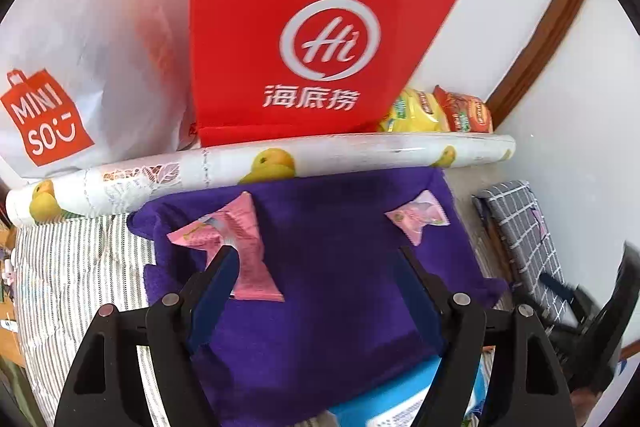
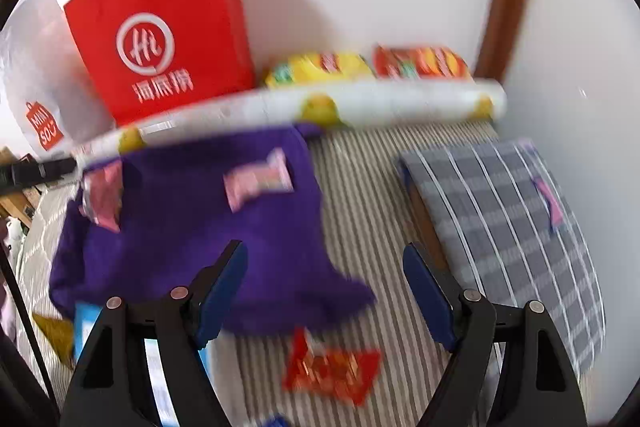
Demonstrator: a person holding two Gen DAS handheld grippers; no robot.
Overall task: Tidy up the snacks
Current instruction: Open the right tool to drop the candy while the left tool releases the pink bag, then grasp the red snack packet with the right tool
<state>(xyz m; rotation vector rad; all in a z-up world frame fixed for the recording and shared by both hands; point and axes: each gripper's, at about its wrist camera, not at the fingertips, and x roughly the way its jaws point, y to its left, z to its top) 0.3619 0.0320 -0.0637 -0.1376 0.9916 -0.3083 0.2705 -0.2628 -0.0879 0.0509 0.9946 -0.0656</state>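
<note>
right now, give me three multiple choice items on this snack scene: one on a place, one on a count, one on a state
1. Where do the pink snack packets lie?
A. on the purple cloth
B. inside the red paper bag
C. on the grey checked cushion

2. How many pink packets are on the cloth?
A. one
B. two
C. four

3. How do the jaws of the left gripper and the right gripper stand?
A. both shut on packets
B. only the left holds a packet
C. both open and empty

Answers:
1 A, both packets rest flat on the purple fabric.
2 B, one sits toward each side of the cloth, the second at.
3 C, each pair stands apart with nothing between.
</note>
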